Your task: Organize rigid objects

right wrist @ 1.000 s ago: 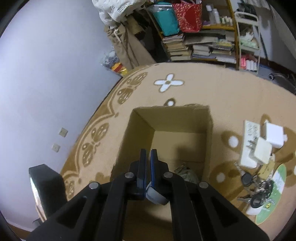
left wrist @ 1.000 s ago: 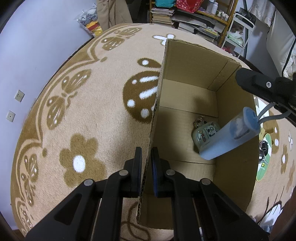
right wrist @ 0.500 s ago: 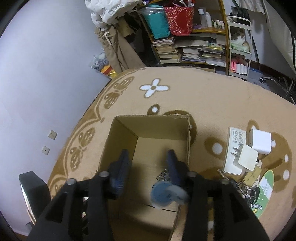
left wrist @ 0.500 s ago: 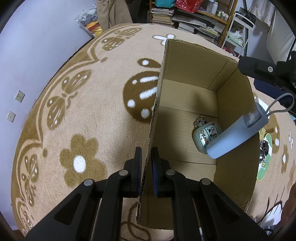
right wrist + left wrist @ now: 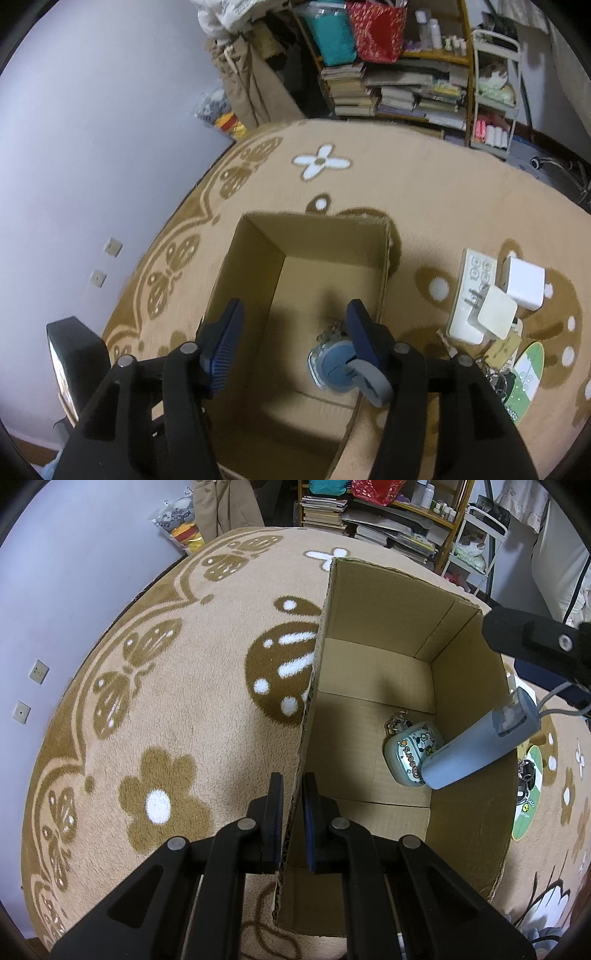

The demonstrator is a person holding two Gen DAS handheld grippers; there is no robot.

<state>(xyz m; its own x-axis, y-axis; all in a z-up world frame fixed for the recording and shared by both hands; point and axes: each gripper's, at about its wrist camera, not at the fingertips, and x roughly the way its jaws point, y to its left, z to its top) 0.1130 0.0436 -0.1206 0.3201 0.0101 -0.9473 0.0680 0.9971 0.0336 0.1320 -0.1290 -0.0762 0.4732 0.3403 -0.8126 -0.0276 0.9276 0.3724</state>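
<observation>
An open cardboard box (image 5: 373, 672) stands on the patterned rug; it also shows in the right wrist view (image 5: 314, 236). My left gripper (image 5: 292, 786) is shut on the box's left wall. A pale blue cylinder device (image 5: 476, 747) with a white cord leans in the box against the right wall, its lower end on a cartoon-printed case (image 5: 410, 753). My right gripper (image 5: 295, 332) is open above the box; the cylinder (image 5: 338, 365) lies just inside its right finger, apart from the left one.
On the rug right of the box lie a white power strip (image 5: 471, 291), white chargers (image 5: 524, 282), keys and a green round card (image 5: 524, 380). Shelves of books (image 5: 399, 96) stand at the back. A purple wall is on the left.
My right gripper opened and let go of the blue cylinder, which dropped lower into the box and now leans on the case. The right gripper rose and drew back. The left gripper has not moved.
</observation>
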